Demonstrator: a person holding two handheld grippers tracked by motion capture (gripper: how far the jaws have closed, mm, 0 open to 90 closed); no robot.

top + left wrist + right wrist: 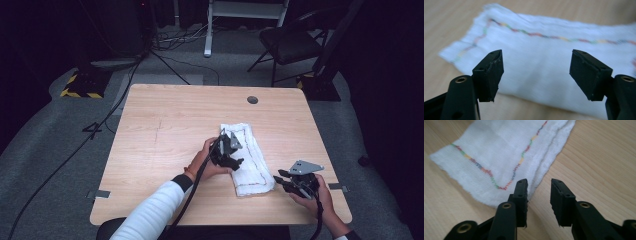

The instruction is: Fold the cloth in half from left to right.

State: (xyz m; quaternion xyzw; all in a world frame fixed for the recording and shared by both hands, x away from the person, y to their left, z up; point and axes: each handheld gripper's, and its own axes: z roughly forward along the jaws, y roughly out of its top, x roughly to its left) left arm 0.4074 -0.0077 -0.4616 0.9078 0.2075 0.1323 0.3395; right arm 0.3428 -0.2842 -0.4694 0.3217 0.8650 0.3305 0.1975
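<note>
Left gripper point(536, 72): jaws spread wide and empty, poised just above the middle of the folded white cloth point(544, 67); in the high view the left gripper point(229, 150) sits over the cloth's left long edge, not visibly touching it.

Right gripper point(538, 195): jaws parted by a narrow gap, nothing between them, aimed at the near corner of the cloth point(499, 157). The left jaw tip lies just beside the layered edge; the right jaw is over bare table point(599, 165). In the high view the right gripper point(295, 181) rests near the table's front right, just beside the cloth's near end.

Cloth: lies folded into a long strip on the wooden table point(165, 130), right of centre, running diagonally, with a multicoloured stitched line near its border. Several layers show at the right-hand edge.

Risks, as judged:
- A pinch at the near corner may catch only the top layer, so the fold opens unevenly.
- The left gripper, closing mid-panel, could bunch the fabric rather than grip an edge.
- A jaw dragging on the wood may shift the whole cloth.
</note>
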